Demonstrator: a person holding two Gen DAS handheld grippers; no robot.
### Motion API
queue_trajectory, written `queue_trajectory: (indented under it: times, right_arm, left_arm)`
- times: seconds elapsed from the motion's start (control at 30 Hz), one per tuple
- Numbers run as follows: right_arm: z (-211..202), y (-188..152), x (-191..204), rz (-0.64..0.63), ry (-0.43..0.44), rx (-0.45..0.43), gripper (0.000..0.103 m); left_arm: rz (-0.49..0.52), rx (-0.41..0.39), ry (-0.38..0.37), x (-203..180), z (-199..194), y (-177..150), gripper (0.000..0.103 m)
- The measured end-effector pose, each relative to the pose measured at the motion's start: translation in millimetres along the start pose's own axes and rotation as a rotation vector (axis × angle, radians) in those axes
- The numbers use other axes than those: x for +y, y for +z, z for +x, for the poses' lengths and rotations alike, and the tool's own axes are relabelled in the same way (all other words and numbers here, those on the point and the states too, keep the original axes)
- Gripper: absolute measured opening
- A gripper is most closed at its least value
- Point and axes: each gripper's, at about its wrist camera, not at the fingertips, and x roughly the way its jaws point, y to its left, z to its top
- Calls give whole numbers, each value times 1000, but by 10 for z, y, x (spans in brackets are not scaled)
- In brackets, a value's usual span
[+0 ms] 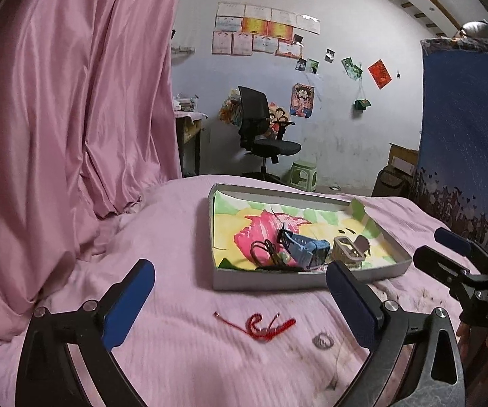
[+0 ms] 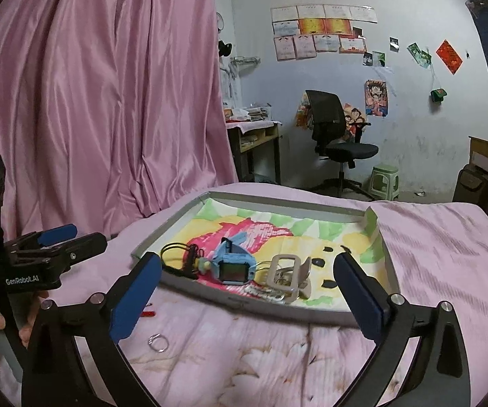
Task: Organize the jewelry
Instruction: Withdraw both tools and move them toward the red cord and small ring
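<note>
A shallow grey box [image 1: 264, 285] [image 2: 261, 308] lined with colourful paper lies on the pink bed. In it are a blue watch [image 1: 306, 247] [image 2: 235, 268], a black cord loop [image 1: 264, 252] [image 2: 178, 254] and a beige clip [image 1: 349, 251] [image 2: 286, 273]. A red string bracelet [image 1: 266, 327] lies on the bedcover in front of the box, between the fingers of my open, empty left gripper [image 1: 240, 308]; only its tip [image 2: 148, 312] shows in the right wrist view. A small silver ring [image 1: 322, 341] [image 2: 158, 342] lies beside it. My right gripper [image 2: 247, 295] is open and empty, in front of the box.
A pink curtain [image 1: 67, 101] hangs at the left. Beyond the bed are an office chair [image 1: 261, 135], a green stool [image 1: 303, 174], a desk [image 1: 188, 129] and a blue panel [image 1: 464, 135] at the right. The bedcover [image 2: 447, 254] extends right of the box.
</note>
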Motion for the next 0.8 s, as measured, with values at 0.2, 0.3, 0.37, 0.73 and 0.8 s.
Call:
queue_trajectory:
  times: [0.2, 0.3, 0.37, 0.73, 0.8]
  right_arm:
    - [-120, -91, 24, -7, -4, -10, 100]
    - [-169, -134, 12, 2, -4, -9, 100]
    - [-186, -159, 17, -1, -1, -5, 100]
    - [-68, -299, 221, -127, 60, 88, 100]
    - [-27, -318, 269, -149, 76, 118, 100]
  left_arm:
    - [45, -20, 17, -17, -164, -103, 102]
    - [53, -15, 18, -4, -214, -153, 102]
    - [55, -3, 15, 8, -220, -180, 102]
    - [30, 148, -35, 186, 4, -253, 102]
    - [17, 178, -46, 217, 71, -258, 102]
